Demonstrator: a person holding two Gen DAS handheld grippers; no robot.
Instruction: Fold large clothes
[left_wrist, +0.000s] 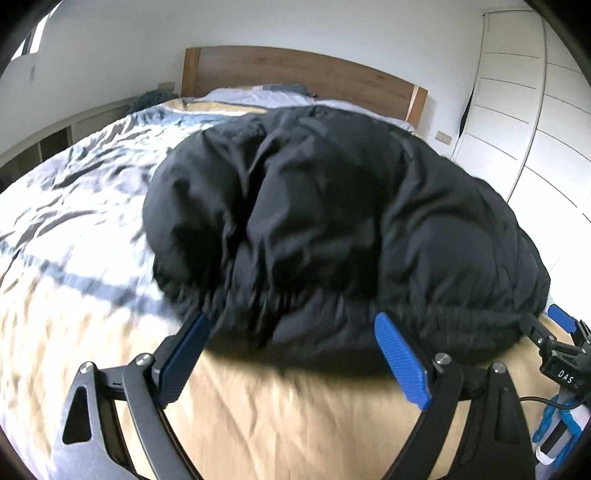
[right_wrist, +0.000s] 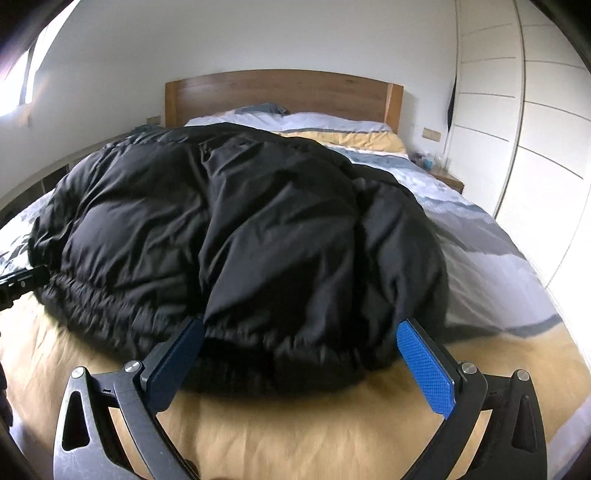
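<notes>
We hold both the left gripper (left_wrist: 291, 354) and the right gripper (right_wrist: 301, 360) spread wide and empty at the near hem of the black puffer jacket (left_wrist: 332, 229), which lies on the bed (left_wrist: 258, 413). Its slick, puffy fabric could slip from a shallow pinch.

The puffy black jacket (right_wrist: 229, 236) fills the middle of the bed (right_wrist: 295, 417) and blocks the way ahead. Bare tan cover lies open near it; striped bedding stays free left and right. Far off, the headboard (right_wrist: 280, 96) closes the way.
</notes>
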